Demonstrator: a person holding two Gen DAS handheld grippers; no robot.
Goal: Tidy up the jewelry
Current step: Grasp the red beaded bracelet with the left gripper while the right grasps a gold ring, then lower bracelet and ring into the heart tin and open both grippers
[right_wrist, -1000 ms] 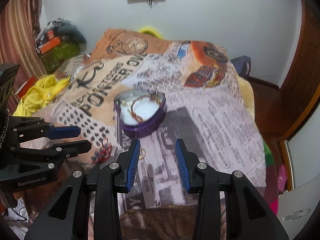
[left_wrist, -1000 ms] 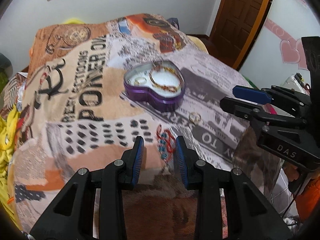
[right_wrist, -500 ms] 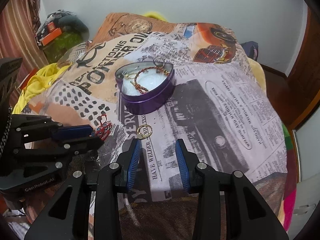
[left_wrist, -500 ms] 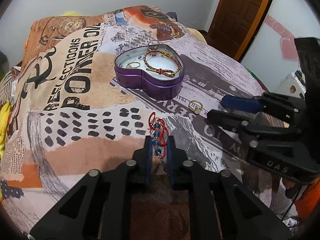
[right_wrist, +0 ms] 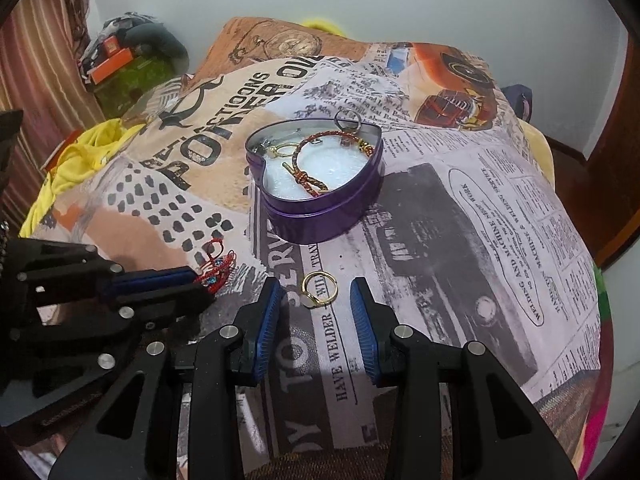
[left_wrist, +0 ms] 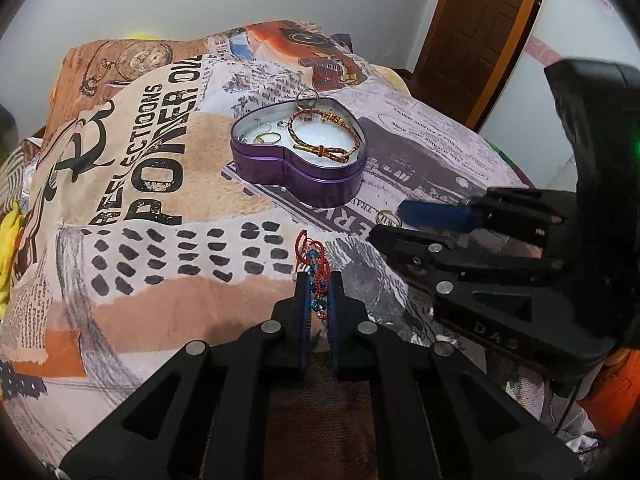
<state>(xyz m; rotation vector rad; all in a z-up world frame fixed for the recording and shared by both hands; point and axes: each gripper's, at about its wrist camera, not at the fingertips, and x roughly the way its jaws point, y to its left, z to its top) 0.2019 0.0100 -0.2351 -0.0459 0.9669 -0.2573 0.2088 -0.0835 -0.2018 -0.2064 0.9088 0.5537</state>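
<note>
A purple heart-shaped tin [left_wrist: 304, 178] [right_wrist: 320, 218] stands open on the printed blanket. It holds a braided red-gold bracelet [left_wrist: 320, 148] and a small gold ring [left_wrist: 269, 137] on white padding. My left gripper [left_wrist: 318, 280] [right_wrist: 202, 285] is shut on a red beaded bracelet [left_wrist: 314, 254] [right_wrist: 218, 266], whose loops stick out past the tips. My right gripper [right_wrist: 316, 282] [left_wrist: 386, 222] hangs low over a loose gold ring [right_wrist: 307, 285] [left_wrist: 385, 213] on the blanket. Its jaws are closing with the ring between them, and the pads are clear of it.
The blanket [right_wrist: 460, 216] covers a bed that drops away at the right and front. Yellow cloth [right_wrist: 80, 160] lies off the left side. A wooden door [left_wrist: 476, 32] stands behind on the right, and a cluttered shelf [right_wrist: 120, 64] sits at the back left.
The left jaws closed onto the red beaded bracelet. The right gripper sank and came forward over the gold ring, and its jaws narrowed.
</note>
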